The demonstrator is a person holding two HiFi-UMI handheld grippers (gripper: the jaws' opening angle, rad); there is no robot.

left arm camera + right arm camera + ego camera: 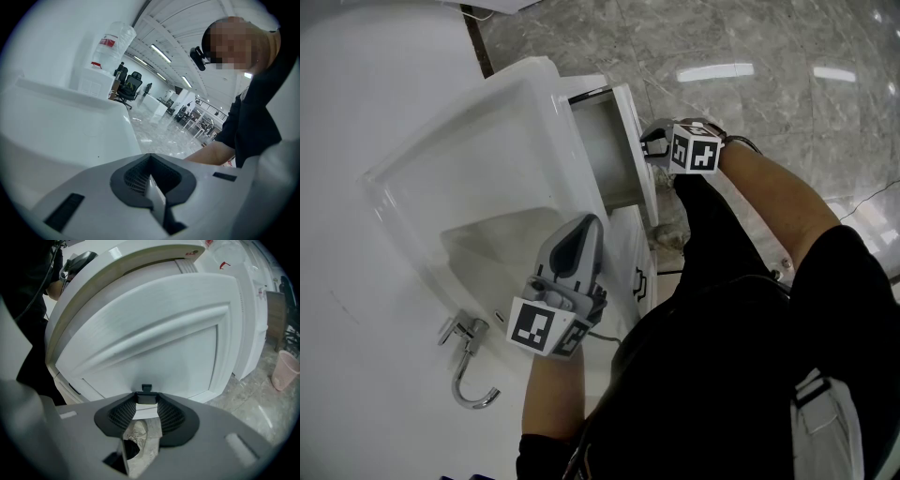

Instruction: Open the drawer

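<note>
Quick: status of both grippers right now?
Left gripper: closed, holding nothing.
Right gripper: closed on the drawer handle.

White basin (487, 159) sunk in a white counter (356, 394), chrome faucet (469, 361) on the counter just beside the rim. Grey veined marble floor (769, 84) streaked with glare; pink bin (284, 370) standing on it. Farther off, large water bottle (111, 47) atop a white dispenser, black office chairs (130, 87) beyond.
</note>
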